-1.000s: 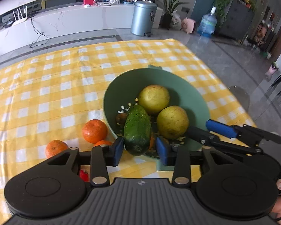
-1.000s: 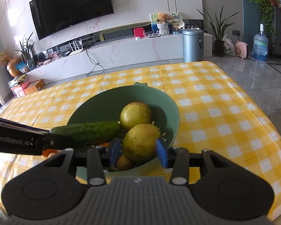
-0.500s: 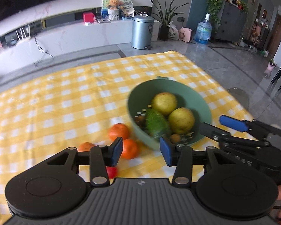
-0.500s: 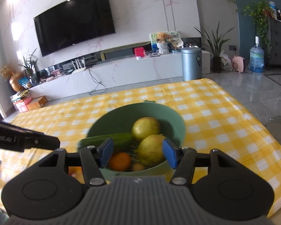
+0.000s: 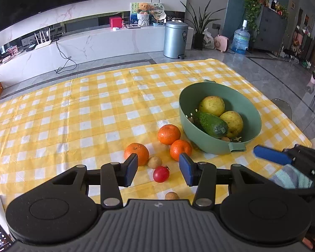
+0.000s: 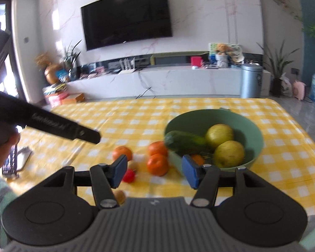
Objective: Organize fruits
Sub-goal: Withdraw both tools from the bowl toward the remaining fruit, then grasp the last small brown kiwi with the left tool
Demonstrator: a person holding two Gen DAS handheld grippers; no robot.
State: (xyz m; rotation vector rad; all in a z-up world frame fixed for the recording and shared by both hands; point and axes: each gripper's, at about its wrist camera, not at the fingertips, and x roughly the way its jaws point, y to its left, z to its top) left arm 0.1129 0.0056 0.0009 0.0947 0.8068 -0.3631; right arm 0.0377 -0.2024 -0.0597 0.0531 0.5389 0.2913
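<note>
The left gripper [image 5: 158,169] hangs above the near edge of the bench [image 5: 73,113], jaws apart and empty, blue pads facing each other. The right gripper [image 6: 154,171] hangs likewise, jaws apart and empty; its view is motion-blurred.

The bench carries a glossy yellow-and-white checked tablecloth [image 5: 107,96]. Toward the right edge stands a round, matte green colander bowl [image 5: 250,113] with small tab handles and perforations in its wall. Inside it lie two smooth yellow-green round fruits [image 5: 212,105], touching each other, and a dark green, bumpy cucumber [image 5: 211,124] leaning on the left wall with one end over the rim.

Just left of the bowl, on the cloth, sit three dimpled orange tangerines [image 5: 169,134]; two touch each other, the third lies apart to the left. Nearer the front edge lie a small tan round fruit [image 5: 154,162], a shiny red cherry tomato [image 5: 161,174] and a second tan fruit [image 5: 171,195].

Beyond the bench: grey tiled floor, a white marble-pattern console [image 5: 94,42], a wall-mounted television [image 6: 127,16], a metal pedal bin [image 5: 175,40], a water jug [image 5: 240,40].
</note>
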